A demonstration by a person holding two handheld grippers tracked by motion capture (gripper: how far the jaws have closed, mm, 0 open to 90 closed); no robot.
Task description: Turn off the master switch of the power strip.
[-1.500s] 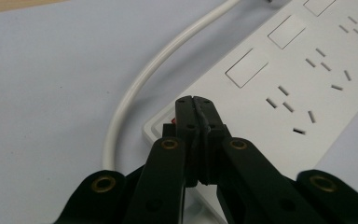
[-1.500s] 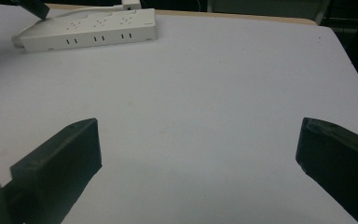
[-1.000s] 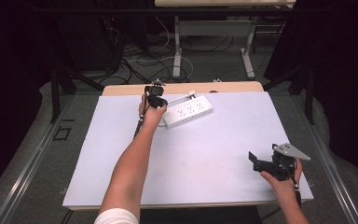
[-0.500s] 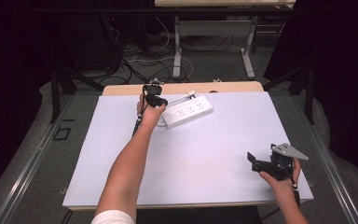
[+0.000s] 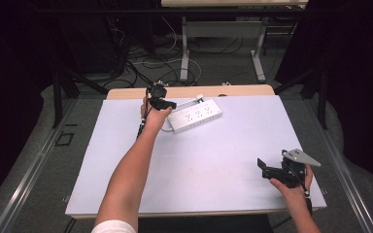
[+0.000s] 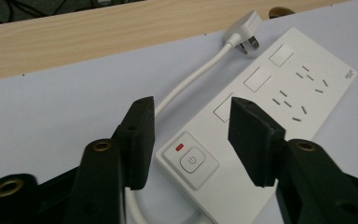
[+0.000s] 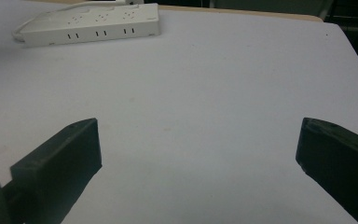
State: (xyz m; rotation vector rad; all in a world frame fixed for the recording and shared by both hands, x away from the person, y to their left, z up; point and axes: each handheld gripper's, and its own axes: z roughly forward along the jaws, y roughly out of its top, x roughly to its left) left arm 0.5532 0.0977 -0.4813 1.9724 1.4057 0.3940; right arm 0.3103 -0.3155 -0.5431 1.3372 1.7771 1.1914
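The big pale lilac table mat point(image 5: 199, 160) held the long white plastic power strip point(image 5: 195, 116) near its far edge. The left gripper point(image 6: 191, 140) hung over the strip's switch end, its jaws just opening, halfway apart and holding nothing. The right gripper point(image 7: 198, 158) waited wide open and empty, well apart from the strip. The white plug point(image 6: 244, 25) lay loose beside the strip, so plugging looked left to do
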